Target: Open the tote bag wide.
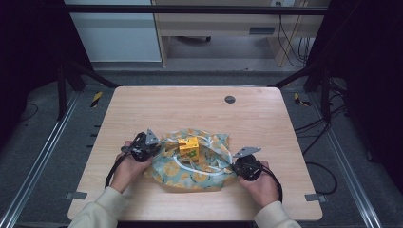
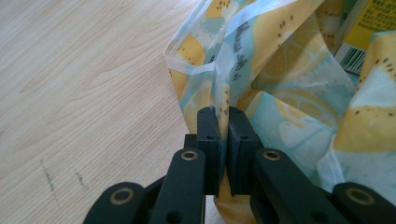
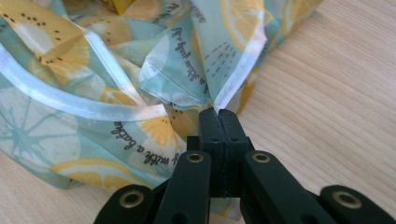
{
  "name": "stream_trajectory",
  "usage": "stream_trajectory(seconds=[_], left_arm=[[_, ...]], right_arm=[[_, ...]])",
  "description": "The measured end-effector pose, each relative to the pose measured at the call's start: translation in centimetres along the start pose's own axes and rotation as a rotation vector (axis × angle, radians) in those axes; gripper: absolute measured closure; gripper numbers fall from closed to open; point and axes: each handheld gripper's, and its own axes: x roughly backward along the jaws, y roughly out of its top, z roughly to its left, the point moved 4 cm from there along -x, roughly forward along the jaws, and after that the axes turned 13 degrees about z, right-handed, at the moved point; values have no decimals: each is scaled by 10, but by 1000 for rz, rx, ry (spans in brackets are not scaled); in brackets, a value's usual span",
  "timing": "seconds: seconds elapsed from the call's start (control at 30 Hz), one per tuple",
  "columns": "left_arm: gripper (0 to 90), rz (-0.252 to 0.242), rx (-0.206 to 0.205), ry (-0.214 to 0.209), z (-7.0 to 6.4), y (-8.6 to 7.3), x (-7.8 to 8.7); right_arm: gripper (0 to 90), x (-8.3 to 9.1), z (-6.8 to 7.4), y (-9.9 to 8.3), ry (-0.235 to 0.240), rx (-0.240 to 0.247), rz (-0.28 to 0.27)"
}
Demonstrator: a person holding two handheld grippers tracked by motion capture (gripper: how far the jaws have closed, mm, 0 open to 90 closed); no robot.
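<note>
A crumpled plastic bag [image 1: 195,164] printed with lemon slices on pale blue lies on the wooden table [image 1: 190,109], near its front. A yellow box [image 1: 188,146] sticks up out of the bag's middle; its barcode corner [image 2: 357,53] peeks out in the left gripper view. My left gripper [image 1: 151,148] is at the bag's left edge, shut on a fold of the bag [image 2: 223,95]. My right gripper [image 1: 236,164] is at the bag's right edge, shut on the bag's white-banded rim [image 3: 233,88].
A small round grommet [image 1: 230,99] sits in the tabletop toward the back right. Bare wood surrounds the bag on all sides. Dark frame rails and cables run along the floor beside the table.
</note>
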Motion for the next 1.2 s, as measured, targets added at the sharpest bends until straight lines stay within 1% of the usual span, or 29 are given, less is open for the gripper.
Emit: stream_trajectory(seconds=[0.03,0.07,0.13,0.23,0.3,0.37,0.43,0.57,0.67,0.7,0.8,0.93,0.97,1.0,1.03,1.1,1.13,1.17,1.2], left_arm=[[853,-2,7,-2,1,0,0],[854,-6,11,-5,1,0,-1],[857,-7,12,-3,2,-1,-3],[858,-7,11,-1,3,-2,-4],[859,-7,23,-4,6,-3,-5],[861,-7,24,-5,6,-3,-5],[863,-2,21,-3,6,-4,-6],[867,0,16,-2,5,-5,-5],[868,2,18,-4,6,-6,-4],[869,8,12,-2,6,-6,-4],[869,6,17,1,4,-7,-4],[869,13,9,0,3,-7,-2],[869,7,9,1,2,-7,-1],[869,21,0,1,2,-7,0],[868,22,2,-1,1,-8,0],[851,29,7,-1,1,-9,-1],[835,23,16,6,1,-9,-1],[809,23,16,6,1,-9,-1],[763,25,13,15,2,-10,1]], right_arm=[[900,0,-3,-1,-6,-17,4],[900,-1,-4,-1,-6,-15,-1],[900,-2,-6,-1,-12,-25,1],[900,-2,-7,-1,-2,-28,0],[900,-3,-8,0,-3,-27,-4],[900,-3,-8,0,-1,-36,-1],[900,-3,-9,0,-5,-35,-2],[900,-4,-10,-2,-11,-47,5],[900,-4,-11,-2,-15,-44,7],[900,-4,-11,-2,-15,-44,8],[900,-4,-11,-3,-15,-40,13],[900,-4,-11,-4,-21,-41,14],[900,-4,-11,-4,-23,-41,16],[900,-4,-11,-4,-23,-41,16],[900,-4,-11,-5,-21,-48,15],[900,-5,-12,-5,-14,-50,1],[900,-5,-12,-6,-7,-54,1],[900,-5,-12,-6,-7,-54,1],[804,-5,-14,-7,-2,-69,-30]])
